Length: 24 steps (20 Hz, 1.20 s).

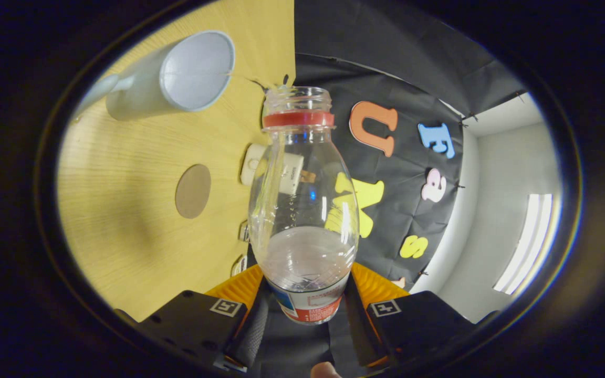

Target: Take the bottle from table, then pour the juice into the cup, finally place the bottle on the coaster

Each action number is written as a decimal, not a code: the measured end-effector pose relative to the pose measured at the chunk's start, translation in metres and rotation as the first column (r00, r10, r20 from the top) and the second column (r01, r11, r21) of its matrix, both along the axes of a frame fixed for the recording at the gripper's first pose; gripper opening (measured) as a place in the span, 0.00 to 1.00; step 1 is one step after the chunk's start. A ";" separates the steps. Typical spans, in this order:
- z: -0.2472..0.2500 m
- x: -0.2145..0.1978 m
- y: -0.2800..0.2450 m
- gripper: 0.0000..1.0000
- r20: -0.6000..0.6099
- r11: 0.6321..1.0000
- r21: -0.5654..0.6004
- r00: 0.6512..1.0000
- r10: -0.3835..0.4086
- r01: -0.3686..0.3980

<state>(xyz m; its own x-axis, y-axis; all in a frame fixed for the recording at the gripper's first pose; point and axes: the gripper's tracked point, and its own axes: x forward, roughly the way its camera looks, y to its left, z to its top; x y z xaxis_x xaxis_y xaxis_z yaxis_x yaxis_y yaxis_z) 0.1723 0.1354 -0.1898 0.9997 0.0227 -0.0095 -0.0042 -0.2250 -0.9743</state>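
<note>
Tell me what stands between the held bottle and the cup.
Nothing visible does. The gripper is shut on the bottle, whose capless mouth points beyond the fingers; bare table lies between it and the cup. The coaster lies apart.

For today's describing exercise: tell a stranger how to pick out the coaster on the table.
Start at the yellow wooden table. The coaster lies flat on it, apart from the white cup and beside the clear bottle that the tool is shut on. It is a thin brown disc, the only flat round thing there.
</note>
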 end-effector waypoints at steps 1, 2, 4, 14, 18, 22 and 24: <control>0.001 0.000 0.000 0.74 0.002 1.000 -0.005 1.000 0.002 -0.002; 0.003 -0.001 0.001 0.74 0.004 1.000 -0.009 1.000 0.003 -0.003; 0.005 -0.002 0.001 0.74 0.005 1.000 -0.016 1.000 0.003 -0.003; 0.018 -0.003 0.002 0.74 0.020 0.997 -0.082 1.000 0.016 -0.015; 0.023 -0.001 0.002 0.74 0.027 0.995 -0.094 0.999 0.020 -0.017; 0.029 -0.001 0.005 0.74 0.031 0.993 -0.113 0.999 0.029 -0.025; 0.033 -0.001 0.007 0.74 0.035 0.992 -0.124 0.999 0.035 -0.030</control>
